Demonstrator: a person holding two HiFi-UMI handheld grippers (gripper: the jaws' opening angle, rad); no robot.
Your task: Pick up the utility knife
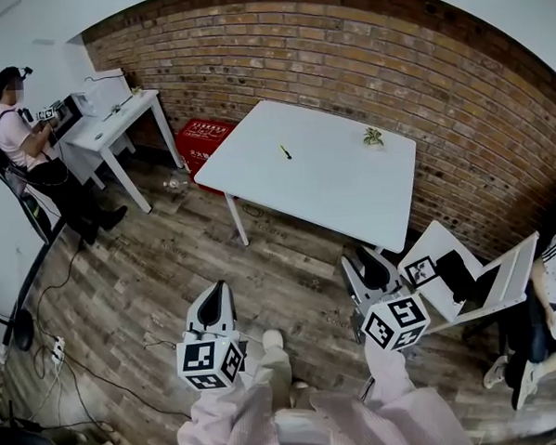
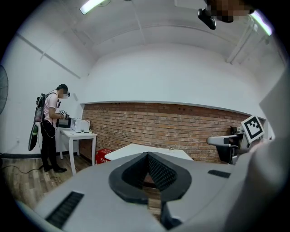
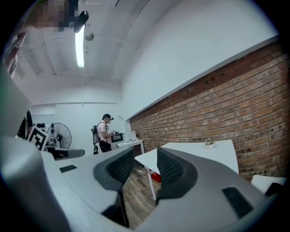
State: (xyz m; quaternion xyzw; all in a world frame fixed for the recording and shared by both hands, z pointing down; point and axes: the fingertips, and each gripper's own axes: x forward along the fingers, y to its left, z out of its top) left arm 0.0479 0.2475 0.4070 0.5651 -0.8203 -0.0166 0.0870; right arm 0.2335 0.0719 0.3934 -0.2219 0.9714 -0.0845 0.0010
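Utility knife [image 1: 285, 152] lies left of centre on the white counter [image 1: 332, 191], well apart from both tongs; operator not yet w/in reach. Right tongs [image 1: 369, 268] gape wide, empty (prob. readied for the grab). Left tongs [image 1: 214, 306] are pinched together, idle.

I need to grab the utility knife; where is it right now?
Head view: the utility knife lies near the middle of the white table, left of the small plant.

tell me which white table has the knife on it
The big square table in the middle: the knife lies on it, near a small plant. The narrow table at the left holds boxes.
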